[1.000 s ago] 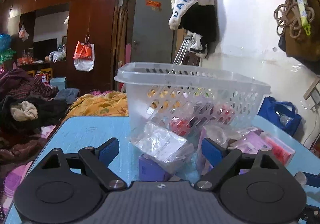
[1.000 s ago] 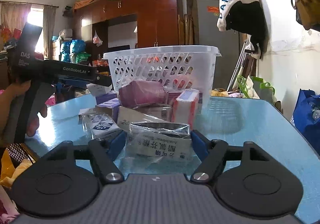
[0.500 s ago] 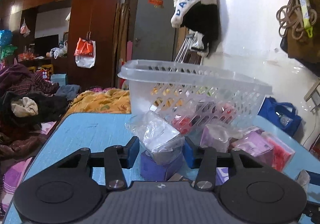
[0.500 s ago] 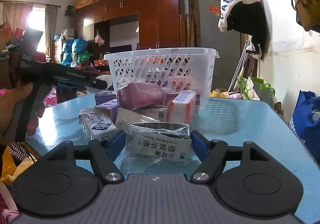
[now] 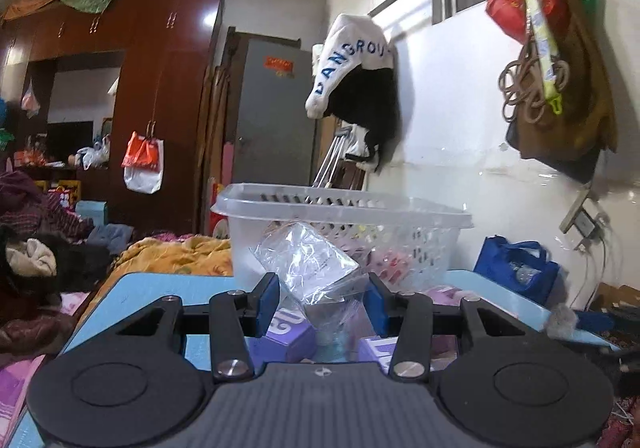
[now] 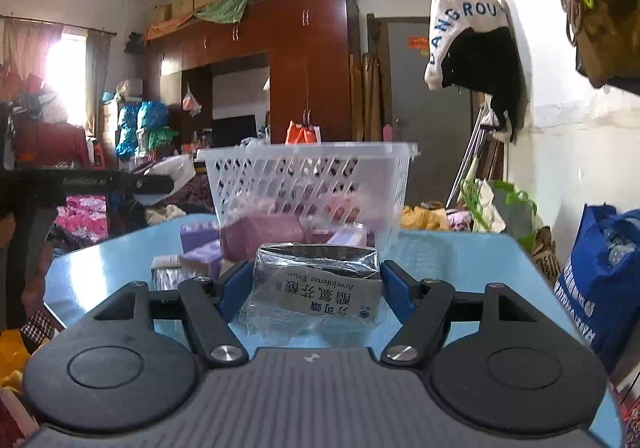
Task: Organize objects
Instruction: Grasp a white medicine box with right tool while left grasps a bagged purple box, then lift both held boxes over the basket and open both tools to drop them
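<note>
Left wrist view: a clear-wrapped box [image 5: 310, 262], tilted with its long axis running upper left to lower right, sits at frame centre before the white basket [image 5: 344, 207], clamped in the narrowed left gripper [image 5: 322, 302]. Right wrist view: a wrapped medicine box [image 6: 318, 288], long axis across the frame at lower centre, is pinched by the right gripper [image 6: 316, 288] above the blue table [image 6: 460, 260].

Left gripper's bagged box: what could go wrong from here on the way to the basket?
1. The bagged box sits tilted between the left gripper fingers, partly held by loose plastic; it may slip.
2. The basket rim stands right ahead; the box could catch on it.
3. The right gripper also carries a wrapped box; the two may crowd there.
</note>
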Available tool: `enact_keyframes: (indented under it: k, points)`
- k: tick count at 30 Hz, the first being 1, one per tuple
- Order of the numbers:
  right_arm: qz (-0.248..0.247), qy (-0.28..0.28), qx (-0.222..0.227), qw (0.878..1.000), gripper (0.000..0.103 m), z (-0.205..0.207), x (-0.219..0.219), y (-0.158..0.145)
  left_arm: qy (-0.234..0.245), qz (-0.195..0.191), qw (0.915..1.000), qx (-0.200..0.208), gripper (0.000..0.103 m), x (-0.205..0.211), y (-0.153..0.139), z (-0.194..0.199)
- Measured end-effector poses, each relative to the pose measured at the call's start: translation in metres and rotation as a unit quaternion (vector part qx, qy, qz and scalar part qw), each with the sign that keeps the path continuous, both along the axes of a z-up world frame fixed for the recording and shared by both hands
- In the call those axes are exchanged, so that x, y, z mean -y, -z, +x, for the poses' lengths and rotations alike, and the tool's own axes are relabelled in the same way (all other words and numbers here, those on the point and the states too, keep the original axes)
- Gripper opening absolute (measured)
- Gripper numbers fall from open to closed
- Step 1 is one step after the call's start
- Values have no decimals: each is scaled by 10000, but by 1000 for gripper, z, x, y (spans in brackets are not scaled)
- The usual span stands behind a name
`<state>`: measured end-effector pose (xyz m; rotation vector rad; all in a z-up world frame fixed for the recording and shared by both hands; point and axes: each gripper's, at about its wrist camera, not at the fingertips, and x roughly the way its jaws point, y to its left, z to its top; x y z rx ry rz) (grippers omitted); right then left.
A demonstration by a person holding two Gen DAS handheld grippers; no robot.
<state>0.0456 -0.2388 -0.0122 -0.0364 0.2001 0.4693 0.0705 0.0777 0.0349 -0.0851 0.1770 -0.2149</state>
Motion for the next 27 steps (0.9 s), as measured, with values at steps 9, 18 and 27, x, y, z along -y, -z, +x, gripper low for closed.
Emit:
enact_keyframes:
  k: [9,18,27]
  points:
    - [133,54,103,9998,73,6,4,-10,87,-11,9999,93,50,1,3,-7]
    - [208,59,137,9997,72,13,7,-16,112,-44,9997,208,50,0,3,-14]
    - [265,-20,160,9995,72,21,6,-23,121,-195,9993,288,50,-7,-4,-16]
